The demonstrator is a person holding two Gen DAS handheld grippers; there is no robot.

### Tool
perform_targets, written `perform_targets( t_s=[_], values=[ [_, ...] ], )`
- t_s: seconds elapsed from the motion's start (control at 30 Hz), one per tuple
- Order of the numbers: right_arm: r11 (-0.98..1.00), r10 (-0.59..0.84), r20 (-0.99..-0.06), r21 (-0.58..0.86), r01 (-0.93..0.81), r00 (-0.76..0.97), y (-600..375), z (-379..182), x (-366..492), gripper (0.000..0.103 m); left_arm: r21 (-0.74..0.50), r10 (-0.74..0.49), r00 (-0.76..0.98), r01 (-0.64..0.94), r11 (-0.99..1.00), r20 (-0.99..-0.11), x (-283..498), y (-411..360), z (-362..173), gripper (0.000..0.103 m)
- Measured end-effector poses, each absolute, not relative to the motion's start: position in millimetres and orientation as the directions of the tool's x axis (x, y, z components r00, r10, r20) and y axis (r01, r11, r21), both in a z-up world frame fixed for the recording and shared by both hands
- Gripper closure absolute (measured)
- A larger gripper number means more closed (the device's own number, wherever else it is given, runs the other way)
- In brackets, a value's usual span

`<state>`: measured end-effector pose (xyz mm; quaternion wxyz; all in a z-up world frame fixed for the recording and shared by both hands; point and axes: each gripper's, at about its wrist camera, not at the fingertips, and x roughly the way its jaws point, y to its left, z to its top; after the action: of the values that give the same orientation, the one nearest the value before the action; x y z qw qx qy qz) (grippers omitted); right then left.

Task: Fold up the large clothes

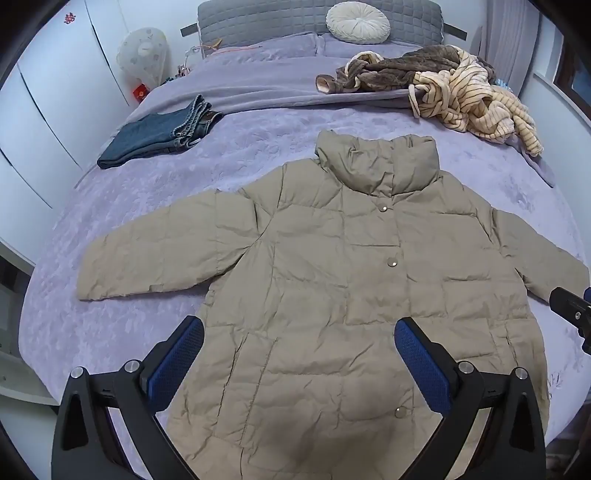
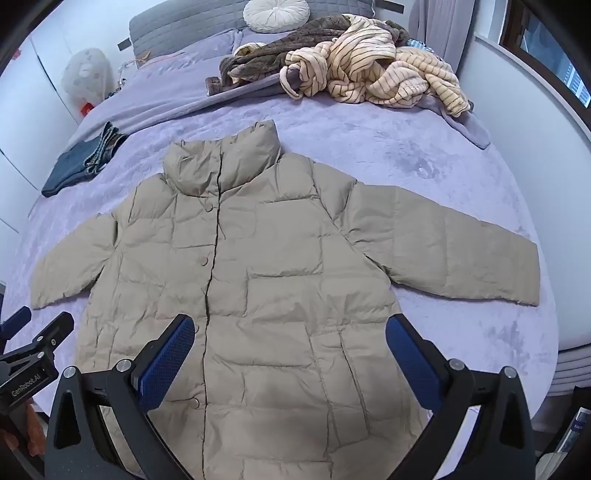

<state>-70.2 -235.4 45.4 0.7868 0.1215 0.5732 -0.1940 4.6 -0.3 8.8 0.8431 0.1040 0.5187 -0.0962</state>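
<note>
Both grippers, left (image 1: 299, 341) and right (image 2: 290, 338), hover spread wide, empty; beige puffer jacket (image 1: 325, 280) lies flat toward twelve o'clock.

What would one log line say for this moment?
stage: pre-fold | jacket: flat on bed, sleeves out | left gripper: open | right gripper: open

Ahead of my tool on the purple bedspread (image 1: 258, 155), folded jeans (image 1: 159, 133) lie far left. A brown and striped heap of clothes (image 1: 443, 85) sits far right, a round cushion (image 1: 357, 21) against the grey headboard (image 1: 258, 22) beyond.
</note>
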Motion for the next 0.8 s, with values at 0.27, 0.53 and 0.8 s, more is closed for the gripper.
perform_targets(
  t_s=[0.27, 0.53, 0.8],
  values=[
    [0.916, -0.121, -0.936, 0.023, 0.399, 0.332, -254, 52, -85, 0.0, 0.068, -0.065, 0.442, 0.279, 0.958, -0.895, 9, 2, 9, 0.0],
    [0.914, -0.126, -0.934, 0.021, 0.404, 0.333, -253, 54, -85, 0.0, 0.067, -0.066, 0.437, 0.282, 0.957, -0.897, 10, 2, 8, 0.0],
    [0.915, -0.126, -0.934, 0.021, 0.404, 0.334, -252, 55, -84, 0.0, 0.069, -0.062, 0.439, 0.277, 0.958, -0.896, 9, 2, 7, 0.0]
  ],
)
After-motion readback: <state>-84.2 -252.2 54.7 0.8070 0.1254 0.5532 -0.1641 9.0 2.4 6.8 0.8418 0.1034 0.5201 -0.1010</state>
